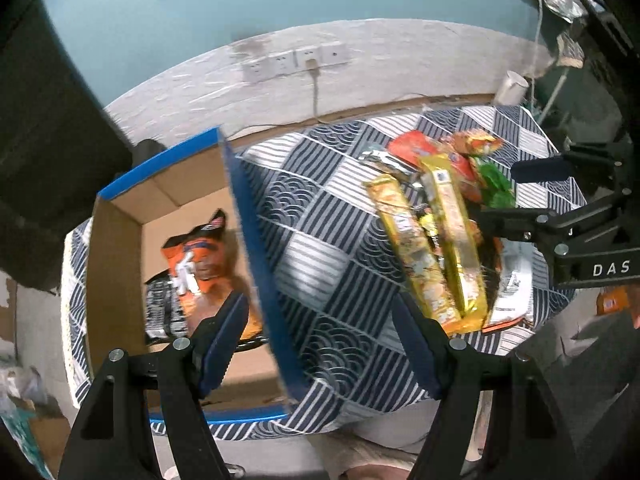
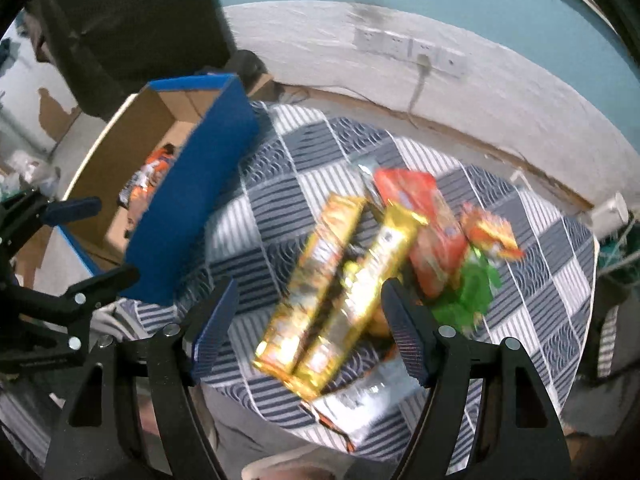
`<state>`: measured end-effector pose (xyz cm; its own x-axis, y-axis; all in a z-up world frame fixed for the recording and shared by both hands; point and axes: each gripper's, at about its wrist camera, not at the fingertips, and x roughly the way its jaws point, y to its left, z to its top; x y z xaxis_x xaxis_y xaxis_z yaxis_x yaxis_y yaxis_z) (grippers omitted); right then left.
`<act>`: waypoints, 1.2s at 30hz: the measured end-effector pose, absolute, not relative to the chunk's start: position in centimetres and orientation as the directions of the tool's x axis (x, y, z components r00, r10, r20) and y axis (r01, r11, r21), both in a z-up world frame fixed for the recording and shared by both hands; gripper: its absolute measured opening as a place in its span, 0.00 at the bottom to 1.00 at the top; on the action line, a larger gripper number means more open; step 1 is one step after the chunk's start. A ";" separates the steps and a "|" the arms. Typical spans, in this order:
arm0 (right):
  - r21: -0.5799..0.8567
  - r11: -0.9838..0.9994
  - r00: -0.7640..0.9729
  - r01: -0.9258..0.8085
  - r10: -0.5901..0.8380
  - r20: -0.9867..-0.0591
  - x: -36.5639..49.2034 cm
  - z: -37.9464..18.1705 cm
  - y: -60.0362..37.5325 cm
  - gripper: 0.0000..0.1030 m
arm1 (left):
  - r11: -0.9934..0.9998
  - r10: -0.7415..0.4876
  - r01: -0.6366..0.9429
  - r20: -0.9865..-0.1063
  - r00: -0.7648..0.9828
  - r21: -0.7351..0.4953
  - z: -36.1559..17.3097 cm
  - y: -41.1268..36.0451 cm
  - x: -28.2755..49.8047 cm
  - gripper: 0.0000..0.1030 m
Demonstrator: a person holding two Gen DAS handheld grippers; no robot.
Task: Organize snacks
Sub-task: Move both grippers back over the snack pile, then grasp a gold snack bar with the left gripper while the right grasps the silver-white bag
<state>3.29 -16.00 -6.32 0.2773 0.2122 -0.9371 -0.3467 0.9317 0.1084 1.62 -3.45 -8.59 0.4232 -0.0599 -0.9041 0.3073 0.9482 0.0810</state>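
With both grippers (image 1: 320, 344) (image 2: 308, 332) held wide and empty, perhaps two snacks (image 1: 200, 264) are being kept in the box (image 1: 116, 280), the pile (image 2: 360, 272) awaiting sorting.

1. The wall (image 1: 160, 20) is teal above and rough, scuffed white below.
2. A row of white sockets (image 1: 296, 60) sits on the white band, one with a cable plugged in.
3. A round surface (image 2: 560, 280) wears a navy-and-white patterned cloth.

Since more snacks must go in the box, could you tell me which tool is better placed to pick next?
Right, probably: the right tool is open directly over the gold packs, while the left tool straddles the box wall.
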 end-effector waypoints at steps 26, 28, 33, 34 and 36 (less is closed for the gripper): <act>0.089 0.986 0.152 -0.143 0.111 -0.982 -0.3 -15.1 -23.3 0.72 | 0.927 -0.051 0.370 -0.953 0.298 0.066 -15.2 -9.4 2.2 0.73; 0.086 0.988 0.140 -0.130 0.104 -0.985 -0.4 -15.8 -23.4 0.72 | 0.929 -0.052 0.365 -0.957 0.285 0.058 -15.8 -9.6 2.4 0.73; 0.134 0.987 0.087 -0.090 0.142 -0.986 -0.4 -17.8 -23.7 0.72 | 0.929 -0.030 0.364 -0.964 0.265 0.071 -17.2 -10.2 2.9 0.73; 0.143 0.986 0.081 -0.088 0.150 -0.985 -0.4 -18.1 -23.8 0.72 | 0.929 -0.027 0.363 -0.964 0.264 0.073 -17.3 -10.2 2.9 0.73; 0.161 0.983 0.073 -0.092 0.168 -0.983 -0.4 -18.4 -23.8 0.70 | 0.931 -0.024 0.358 -0.966 0.257 0.073 -17.6 -10.3 3.4 0.73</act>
<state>-0.36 -23.81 -18.41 0.0731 0.1679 -0.9831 -0.0921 0.9826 0.1610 3.36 -10.27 -17.63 0.2571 -0.0236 -0.9661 0.3581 0.9309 0.0726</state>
